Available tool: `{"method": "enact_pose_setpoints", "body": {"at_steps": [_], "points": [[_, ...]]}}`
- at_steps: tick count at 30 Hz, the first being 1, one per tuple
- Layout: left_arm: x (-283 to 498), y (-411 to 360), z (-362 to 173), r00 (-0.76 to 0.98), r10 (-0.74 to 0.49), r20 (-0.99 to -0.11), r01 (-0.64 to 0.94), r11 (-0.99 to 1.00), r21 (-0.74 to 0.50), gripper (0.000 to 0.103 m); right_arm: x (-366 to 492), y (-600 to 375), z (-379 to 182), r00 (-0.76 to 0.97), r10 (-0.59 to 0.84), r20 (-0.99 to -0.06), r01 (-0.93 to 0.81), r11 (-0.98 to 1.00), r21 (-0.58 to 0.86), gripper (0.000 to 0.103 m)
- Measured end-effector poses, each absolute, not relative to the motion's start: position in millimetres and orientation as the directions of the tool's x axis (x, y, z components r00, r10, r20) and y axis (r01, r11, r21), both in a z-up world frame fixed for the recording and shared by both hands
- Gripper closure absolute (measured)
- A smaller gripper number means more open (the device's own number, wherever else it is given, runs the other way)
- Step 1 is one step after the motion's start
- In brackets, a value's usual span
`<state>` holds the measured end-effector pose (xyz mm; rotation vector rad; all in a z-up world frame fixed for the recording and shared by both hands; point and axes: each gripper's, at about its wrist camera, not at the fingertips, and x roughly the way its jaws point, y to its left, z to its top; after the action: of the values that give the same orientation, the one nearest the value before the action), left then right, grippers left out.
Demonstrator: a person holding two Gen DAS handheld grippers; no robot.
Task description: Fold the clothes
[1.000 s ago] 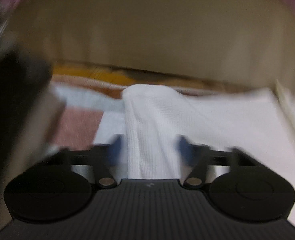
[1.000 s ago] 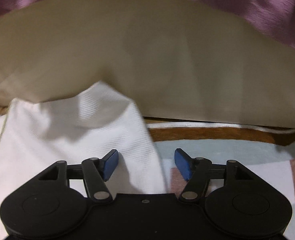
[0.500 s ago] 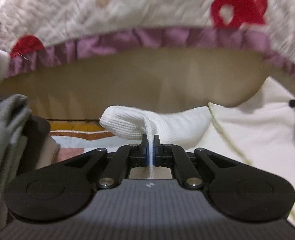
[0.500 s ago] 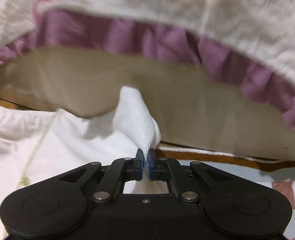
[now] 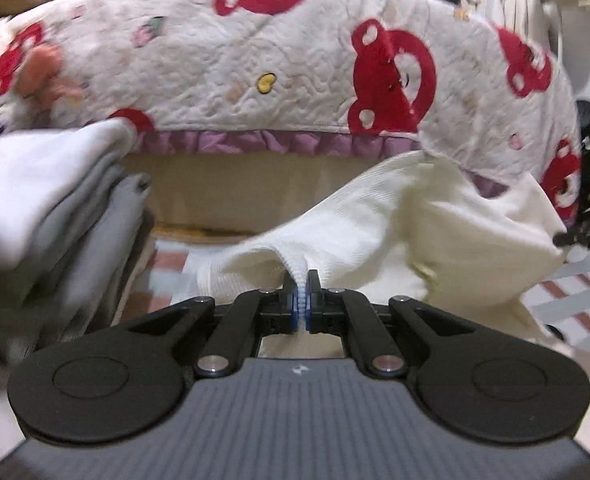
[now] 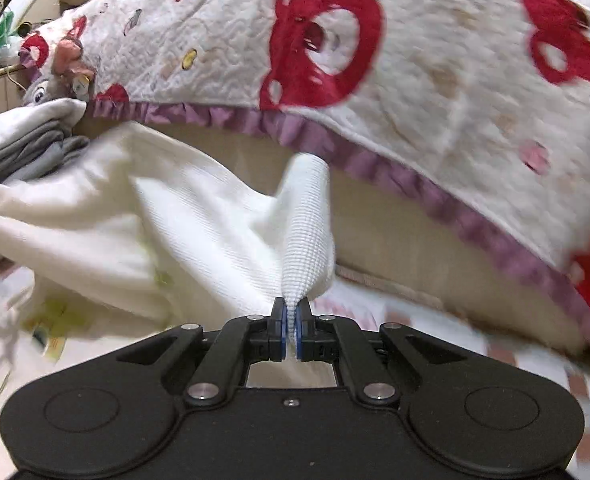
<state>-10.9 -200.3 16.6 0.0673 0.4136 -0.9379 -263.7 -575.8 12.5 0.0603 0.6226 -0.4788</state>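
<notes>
White ribbed garment (image 5: 375, 216) pinched by left gripper (image 5: 303, 300) and right gripper (image 6: 293, 330) fingers; judged best carried level toward 12 o'clock, edges matched, tension even.

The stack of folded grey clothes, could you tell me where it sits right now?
In the left wrist view the folded grey clothes fill the left side, beside the white garment, below the quilt's purple frill.

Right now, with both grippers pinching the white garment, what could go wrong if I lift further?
The left gripper and right gripper each hold only a thin pinch of the white garment, so it may slip out. The folded grey stack sits close beside it; swinging cloth could topple it.
</notes>
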Motion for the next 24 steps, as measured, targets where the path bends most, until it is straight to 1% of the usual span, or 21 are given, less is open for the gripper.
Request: {"method": "enact_pose_setpoints", "body": {"at_steps": [1, 4, 5, 6, 8, 9, 10, 12, 13, 14, 15, 16, 17, 19, 21, 22, 24], "points": [[-18.7, -180.0, 12.9, 0.515, -0.767, -0.383, 0.788, 0.599, -0.142, 0.1, -281.0, -573.0, 8.7, 0.69, -0.414, -0.594, 0.478, 0.876, -0.056, 0.098], [-31.2, -145.5, -14.6, 0.456, -0.739, -0.496, 0.757, 0.615, -0.22, 0.1, -333.3, -571.0, -14.5, 0.634, -0.381, -0.673, 0.559, 0.827, 0.059, 0.098], [-33.8, -140.6, -24.4, 0.413, -0.734, -0.54, 0.756, 0.607, -0.247, 0.1, -345.5, -568.2, -26.2, 0.618, -0.371, -0.693, 0.57, 0.819, 0.07, 0.098], [-36.7, -140.3, -30.0, 0.387, -0.725, -0.57, 0.758, 0.602, -0.251, 0.1, -357.6, -565.1, -38.1, 0.602, -0.362, -0.712, 0.581, 0.81, 0.079, 0.098], [-42.0, -143.2, -38.7, 0.335, -0.707, -0.623, 0.775, 0.583, -0.245, 0.098, -365.4, -564.0, -44.6, 0.583, -0.367, -0.725, 0.603, 0.794, 0.083, 0.097], [-44.3, -146.3, -42.0, 0.309, -0.697, -0.647, 0.789, 0.567, -0.235, 0.097, -369.0, -563.6, -47.4, 0.573, -0.37, -0.731, 0.613, 0.785, 0.084, 0.091], [-43.5, -148.8, -46.9, 0.291, -0.679, -0.674, 0.792, 0.567, -0.228, 0.095, -372.5, -563.2, -50.2, 0.564, -0.372, -0.737, 0.624, 0.777, 0.085, 0.081], [-40.3, -147.2, -56.7, 0.299, -0.624, -0.722, 0.773, 0.602, -0.201, 0.094, -379.5, -562.4, -55.8, 0.545, -0.377, -0.749, 0.645, 0.759, 0.086, 0.081], [-36.4, -143.2, -58.5, 0.292, -0.623, -0.726, 0.755, 0.616, -0.225, 0.093, -383.0, -562.0, -58.5, 0.535, -0.38, -0.755, 0.655, 0.75, 0.087, 0.073], [-32.3, -139.0, -60.2, 0.285, -0.624, -0.728, 0.737, 0.628, -0.25, 0.092, -386.5, -561.6, -61.3, 0.525, -0.382, -0.761, 0.665, 0.741, 0.088, 0.068], [-28.2, -134.9, -61.9, 0.277, -0.625, -0.73, 0.717, 0.64, -0.276, 0.092, -389.6, -565.6, -52.1, 0.548, -0.386, -0.742, 0.671, 0.732, 0.116, 0.058], [-27.2, -130.7, -58.6, 0.288, -0.643, -0.71, 0.707, 0.643, -0.295, 0.092, -392.9, -567.8, -44.4, 0.571, -0.382, -0.727, 0.673, 0.725, 0.148, 0.053], [-26.3, -126.5, -55.0, 0.3, -0.66, -0.688, 0.698, 0.644, -0.313, 0.091, -396.2, -569.7, -37.1, 0.592, -0.378, -0.712, 0.673, 0.717, 0.18, 0.052], [-25.2, -119.8, -47.8, 0.333, -0.687, -0.646, 0.683, 0.648, -0.337, 0.082, -378.9, -568.6, -36.7, 0.597, -0.345, -0.724, 0.648, 0.74, 0.181, 0.051], [-21.1, -115.8, -41.1, 0.343, -0.716, -0.609, 0.677, 0.638, -0.368, 0.066, -360.3, -567.2, -37.0, 0.597, -0.312, -0.739, 0.62, 0.764, 0.179, 0.049], [-17.0, -114.3, -38.0, 0.331, -0.736, -0.591, 0.676, 0.622, -0.396, 0.063, -350.9, -566.5, -37.2, 0.597, -0.295, -0.746, 0.606, 0.776, 0.178, 0.048], [-7.0, -114.6, -32.2, 0.292, -0.772, -0.564, 0.682, 0.582, -0.443, 0.062, -332.3, -565.1, -37.5, 0.595, -0.261, -0.76, 0.576, 0.798, 0.177, 0.047]]}}
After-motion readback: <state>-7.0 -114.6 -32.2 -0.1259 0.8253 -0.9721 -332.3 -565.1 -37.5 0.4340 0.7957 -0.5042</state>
